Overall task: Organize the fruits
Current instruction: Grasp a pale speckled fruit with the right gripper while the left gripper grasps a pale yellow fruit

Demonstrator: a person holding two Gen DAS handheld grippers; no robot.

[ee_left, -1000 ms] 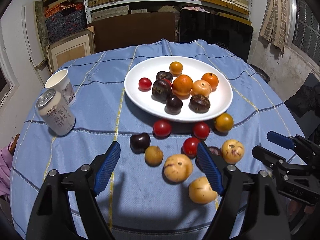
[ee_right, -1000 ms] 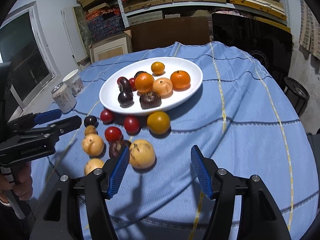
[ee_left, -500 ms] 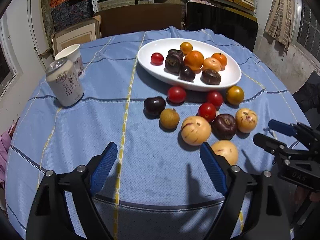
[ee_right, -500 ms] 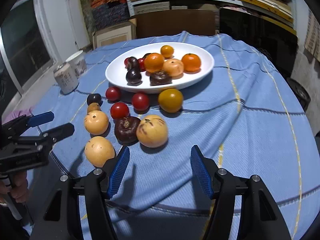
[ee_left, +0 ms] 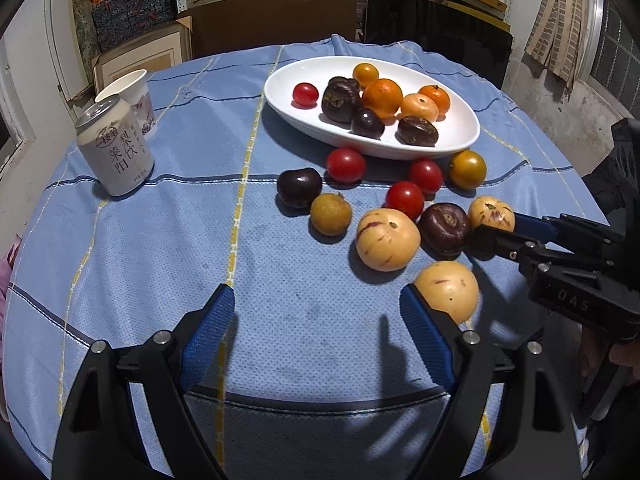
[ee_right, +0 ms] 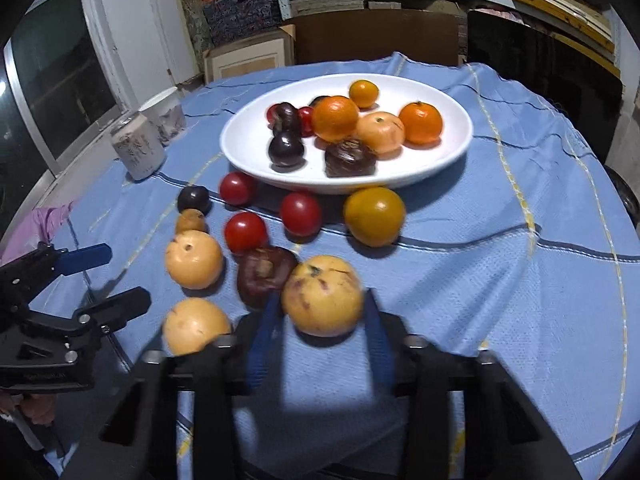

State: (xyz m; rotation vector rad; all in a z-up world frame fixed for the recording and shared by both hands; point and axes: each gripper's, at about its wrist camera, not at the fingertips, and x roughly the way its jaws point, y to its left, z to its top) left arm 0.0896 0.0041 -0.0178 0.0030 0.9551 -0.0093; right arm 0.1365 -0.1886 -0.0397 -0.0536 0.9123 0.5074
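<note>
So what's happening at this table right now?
A person with a gripper in each hand is sorting fruit on a blue tablecloth. The right gripper is closing its jaws around a pale yellow streaked fruit that lies on the cloth beside a dark purple fruit. The left gripper is open over bare cloth, holding nothing. The white plate already holds oranges, dark fruits and a small red one; about ten more fruits lie in front of it.

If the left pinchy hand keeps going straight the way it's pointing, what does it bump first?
Probably the blue tablecloth: the left gripper is open, tilted down at bare cloth. The nearest yellow fruit sits just beyond its right finger and might get brushed; depth is hard to judge.
</note>
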